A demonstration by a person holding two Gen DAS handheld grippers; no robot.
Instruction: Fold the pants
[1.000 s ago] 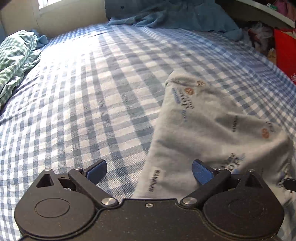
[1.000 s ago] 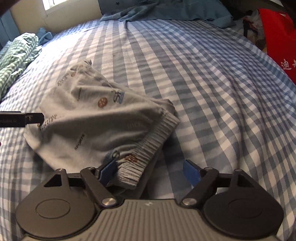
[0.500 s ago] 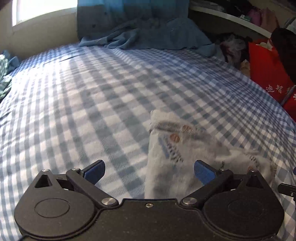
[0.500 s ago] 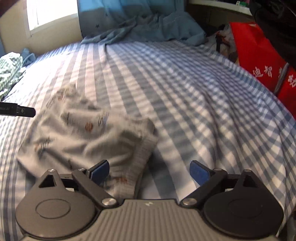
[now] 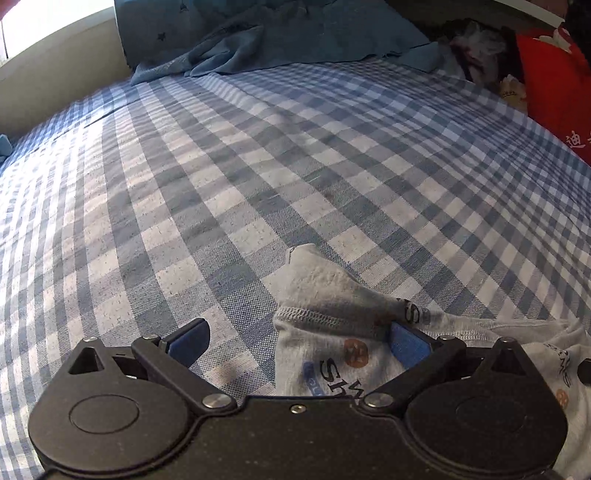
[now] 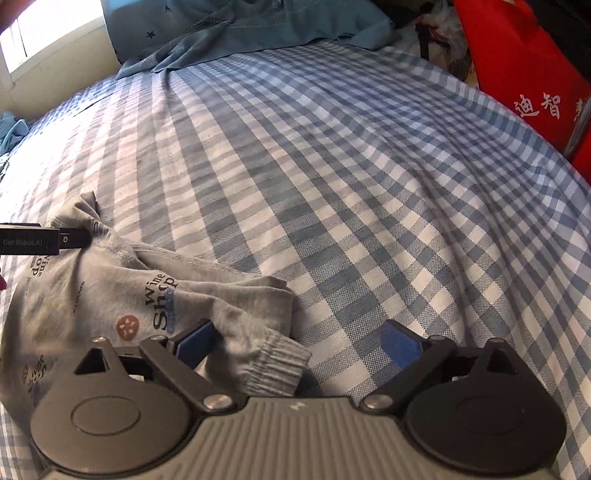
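Observation:
Grey printed pants [image 5: 332, 325] lie crumpled on the blue checked bed [image 5: 258, 166]. In the left wrist view my left gripper [image 5: 295, 343] is open, low over the bed, with the pants' hemmed corner between its blue fingers. In the right wrist view the pants [image 6: 110, 295] spread to the left. My right gripper [image 6: 299, 343] is open with the ribbed waistband [image 6: 273, 365] between its fingers, near the left pad [image 6: 195, 341]. The left gripper's tip [image 6: 44, 240] pokes in from the left edge over the pants.
A teal blanket [image 5: 277, 37] is heaped at the head of the bed [image 6: 332, 166]. A red bag [image 6: 524, 74] with white characters stands past the bed's right side. A bright window [image 6: 48, 33] is at the far left.
Both grippers have dropped lower and closer to the pants, staying open. The pants have bunched up more, and the views have swung towards the bed's head.

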